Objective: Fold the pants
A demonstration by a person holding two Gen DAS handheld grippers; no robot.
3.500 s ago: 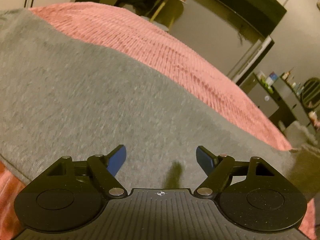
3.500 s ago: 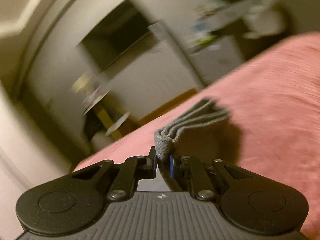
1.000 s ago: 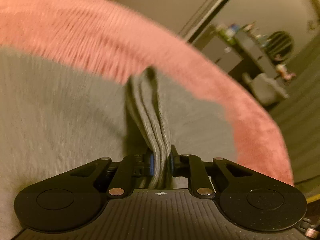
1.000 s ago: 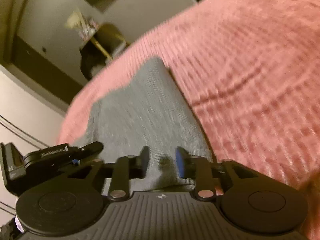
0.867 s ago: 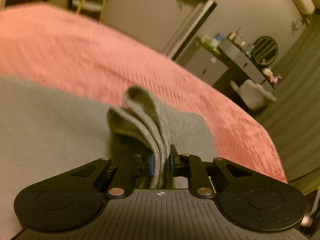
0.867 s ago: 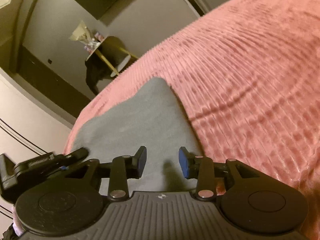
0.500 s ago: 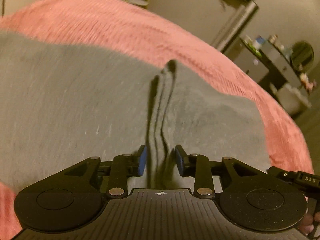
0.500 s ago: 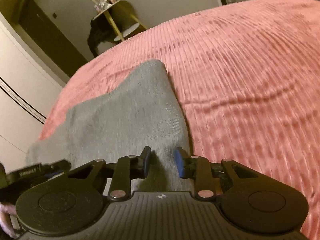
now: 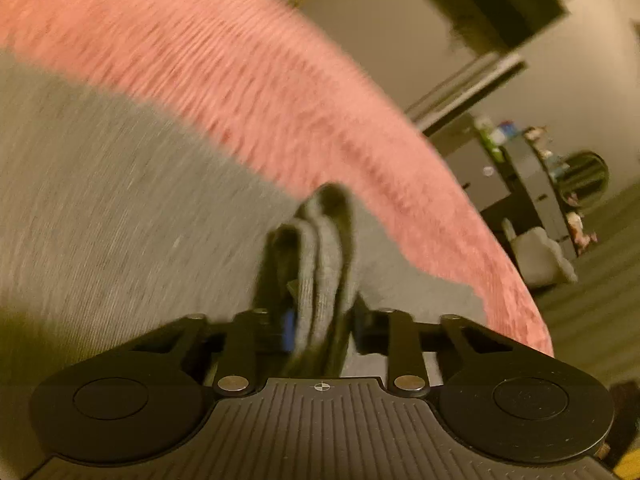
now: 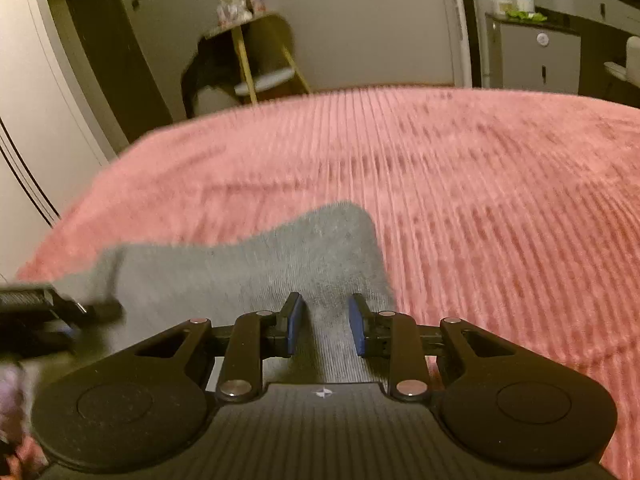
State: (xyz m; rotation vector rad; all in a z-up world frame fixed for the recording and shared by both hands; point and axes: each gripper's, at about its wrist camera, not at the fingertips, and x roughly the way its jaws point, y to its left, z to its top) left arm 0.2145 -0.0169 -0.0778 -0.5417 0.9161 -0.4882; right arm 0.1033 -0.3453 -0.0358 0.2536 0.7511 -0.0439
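From my left wrist camera I see the left hand-held gripper [image 9: 322, 320] pinched on a bunched, several-layered fold of the grey pants [image 9: 120, 208]; its jaws have just been closing, and the cloth stands up between the blue pads as a ridge running away from the camera. The rest of the pants lies spread flat on the pink ribbed bedspread [image 9: 248, 80], filling the left and lower part of that view (much of it is blurred). From my right wrist camera, the right hand-held gripper [image 10: 325, 326] has its jaws standing narrowly apart, and the grey fabric [image 10: 256, 268] shows in the gap between the pads; I cannot tell whether they press on it or merely sit over it. Here the pants end in a rounded corner just ahead of the fingertips, with bare bedspread [image 10: 500, 208] to the right. The other gripper's black tip [image 10: 60, 312] shows at the left edge, over the same cloth.
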